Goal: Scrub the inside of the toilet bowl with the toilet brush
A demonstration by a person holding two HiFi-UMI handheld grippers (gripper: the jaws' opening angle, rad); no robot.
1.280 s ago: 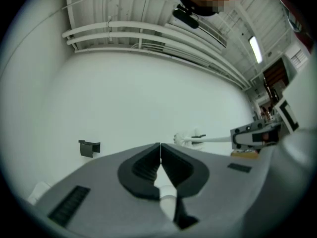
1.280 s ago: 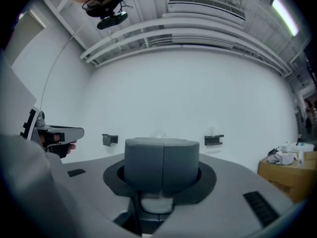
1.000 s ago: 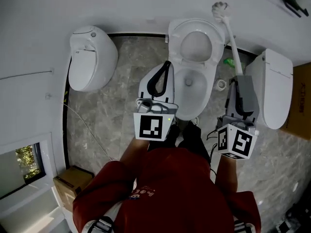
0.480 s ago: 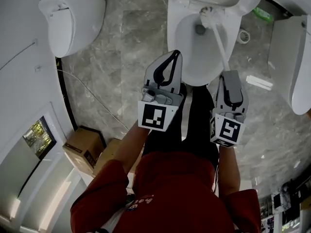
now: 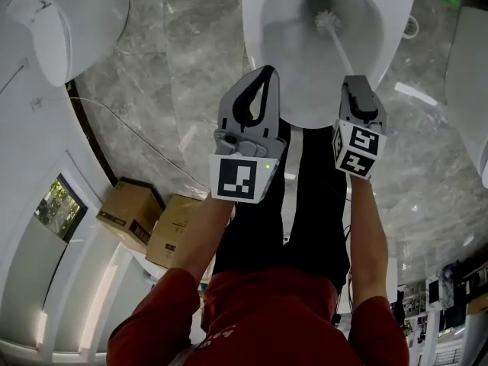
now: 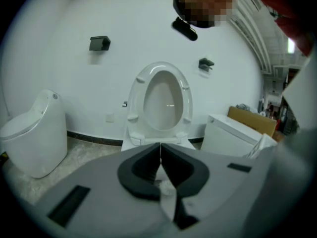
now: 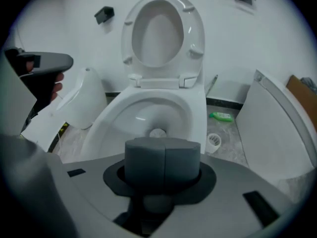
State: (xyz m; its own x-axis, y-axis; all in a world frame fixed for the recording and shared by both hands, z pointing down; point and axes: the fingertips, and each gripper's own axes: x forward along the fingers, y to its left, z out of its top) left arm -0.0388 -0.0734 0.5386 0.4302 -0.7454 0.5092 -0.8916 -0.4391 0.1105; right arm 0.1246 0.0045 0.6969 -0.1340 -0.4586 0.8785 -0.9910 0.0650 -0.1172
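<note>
the right gripper [image 5: 352,81] is clamped tight on the handle of the toilet brush [image 5: 338,49] near its top end. that far-back hold looks chosen to keep the tool clear of the rim while the long handle slants down into the toilet bowl [image 5: 255,33]. the bristle head [image 7: 157,132] sits low inside, close to the outlet near the bowl's rear wall, so scrubbing seems under way. the seat [image 7: 161,33] stands raised against the wall, leaving the opening free. the left gripper [image 5: 266,72] has its jaws pressed together on nothing and hangs just outside the bowl's front left edge — idle, probably parked out of the brush's path. a second toilet [image 5: 53,21] stands well apart on the floor.
</note>
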